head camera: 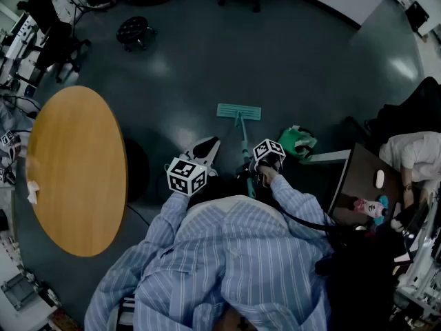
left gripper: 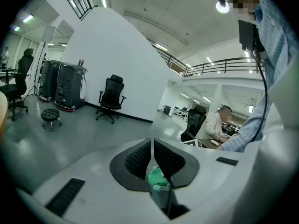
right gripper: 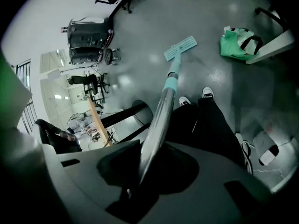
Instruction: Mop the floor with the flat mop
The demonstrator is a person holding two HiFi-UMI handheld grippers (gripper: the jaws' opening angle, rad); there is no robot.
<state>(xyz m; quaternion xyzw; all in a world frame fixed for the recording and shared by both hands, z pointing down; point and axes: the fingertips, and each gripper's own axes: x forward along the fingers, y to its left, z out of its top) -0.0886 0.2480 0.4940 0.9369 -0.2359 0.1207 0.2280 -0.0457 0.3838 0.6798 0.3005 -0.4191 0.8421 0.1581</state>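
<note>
Flat mop (head camera: 239, 112) w/ its teal head lying flat on the dark grey floor (head camera: 207, 67), a little ahead of the person's shoes (right gripper: 184, 100). The handle (right gripper: 171, 85) slants up and back from the head toward the body, prob. so the pad sits flush on the floor while the person stands upright behind it. The handle's upper part runs straight into the right gripper (right gripper: 142, 171): in the right gripper view its jaws are closed on the metal shaft, one dark pad on each side, w/ the shaft passing between them and on out toward the head. That high grip looks meant for steering and pushing the pad. The left gripper (left gripper: 153, 160) hangs just beside the handle, to its left, and doesn't touch it; it points out across the room, not down at the floor. In the left gripper view its jaws are drawn together, only a thin slit between the ribbed pads, nothing held. A bit of green and a teal tube show low down through that slit, beyond the jaws, prob. the bag and the handle. Further out: a green bag (head camera: 298, 142) on the floor right of the mop, and a round wooden table (head camera: 76, 171) well off to the left.
</note>
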